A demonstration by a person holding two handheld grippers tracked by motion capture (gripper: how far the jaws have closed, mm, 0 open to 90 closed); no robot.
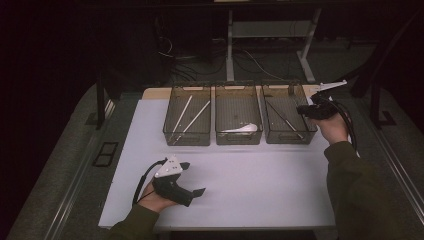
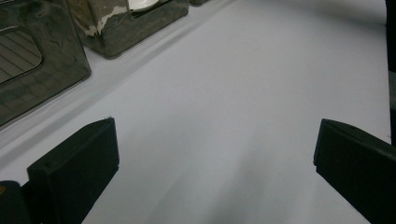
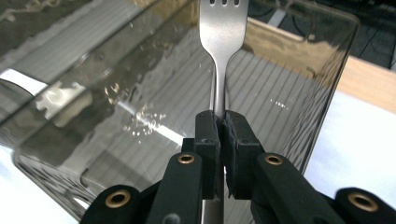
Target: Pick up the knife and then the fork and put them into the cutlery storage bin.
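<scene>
From the high view, three smoky clear bins stand in a row at the far side of the white tabletop (image 1: 240,185). The left bin (image 1: 187,116) holds two long thin sticks, chopsticks by the look; the middle bin (image 1: 238,115) holds a white spoon (image 1: 242,129); the right bin (image 1: 288,114) holds a thin utensil lying aslant. That reads as cutlery sorted by kind. The right gripper (image 1: 306,111) sits at the right bin's outer edge, hand behind it, likely so its load can go in among its own kind. The left gripper (image 1: 192,179) rests low near the front left of the tabletop, well apart from the bins and out of the other arm's way.

In the left gripper view the jaws stand wide apart with nothing between them, bare tabletop ahead. Two bins lie off to the upper left, so nothing blocks it, and it seems merely parked.

In the right gripper view the jaws are clenched on the neck of a steel fork (image 3: 220,51), tines pointing away, over the ribbed floor of the right bin. The grip sits partway along the handle, which would let the fork tip in tines first. The bin's far wall and right rim are near the tines and could catch them; the utensil already inside may also lie under the drop.
</scene>
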